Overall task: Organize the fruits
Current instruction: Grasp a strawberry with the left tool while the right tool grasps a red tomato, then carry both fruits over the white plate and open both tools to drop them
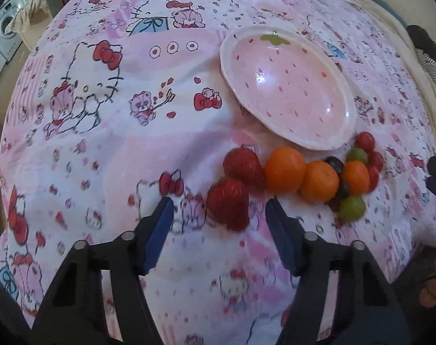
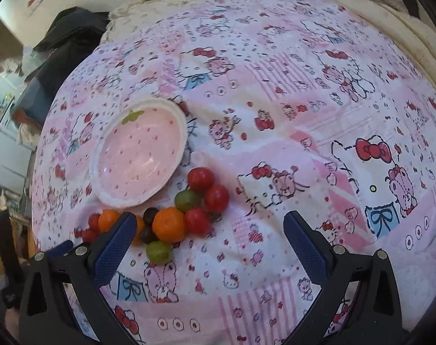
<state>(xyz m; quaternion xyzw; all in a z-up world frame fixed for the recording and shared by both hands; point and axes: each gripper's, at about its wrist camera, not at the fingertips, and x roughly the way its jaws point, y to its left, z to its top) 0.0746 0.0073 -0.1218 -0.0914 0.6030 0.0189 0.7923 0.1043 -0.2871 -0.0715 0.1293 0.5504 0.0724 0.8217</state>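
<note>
A bruised or rolling fruit is the likeliest fault here: the nearest strawberry (image 1: 228, 203) is soft, and the patterned bedsheet (image 1: 102, 132) is rumpled, so a hard or off-centre squeeze could crush it or nudge it into the neighbouring second strawberry (image 1: 243, 164) and oranges (image 1: 285, 169). The left tongs (image 1: 218, 218) are held open, with the near strawberry lying between the fingertips, slightly blurred, so contact cannot be judged. The right tongs (image 2: 209, 231) are likewise open and empty, and the pile of cherry tomatoes (image 2: 200, 178), grapes (image 2: 159, 251) and an orange (image 2: 169, 224) is seen just beside the left finger. The strawberry-shaped bowl (image 1: 341, 92) stands empty just behind the fruit.
</note>
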